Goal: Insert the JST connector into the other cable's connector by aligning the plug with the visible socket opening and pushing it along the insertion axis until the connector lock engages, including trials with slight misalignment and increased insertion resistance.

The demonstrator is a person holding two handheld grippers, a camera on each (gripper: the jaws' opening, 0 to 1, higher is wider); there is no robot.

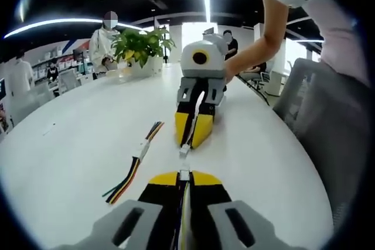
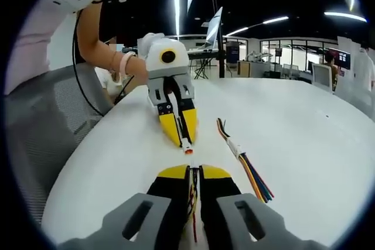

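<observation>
On the white table (image 1: 70, 162) we see the two grippers facing each other nose to nose, low over the surface. In the left gripper view, the left gripper (image 1: 184, 181) has its yellow-tipped jaws pressed together on a cable, and a small white connector (image 1: 184, 174) sticks out just past the tips. Opposite it, the right gripper (image 1: 191, 137) comes in from the far side, jaws likewise closed on its own cable, with a small white plug (image 1: 184, 151) at its tip. The two connector ends sit very near each other, roughly in line (whether they touch, we cannot tell).

In the right gripper view the same meeting shows from the other side: the right gripper (image 2: 195, 173) is clamped on thin wires that run down between its jaws, and the left gripper (image 2: 184, 139) points toward it, holding a connector (image 2: 187, 149) with a reddish tip just beyond its jaws.

Beside the grippers a spare cable assembly (image 1: 133, 165) lies flat on the table, a bundle of coloured wires joined at a white connector pair; it shows again in the right gripper view (image 2: 243, 159). A potted plant (image 1: 140, 48) stands at the far end of the table, and a person's bare forearm (image 1: 263, 42) reaches to the right gripper.
</observation>
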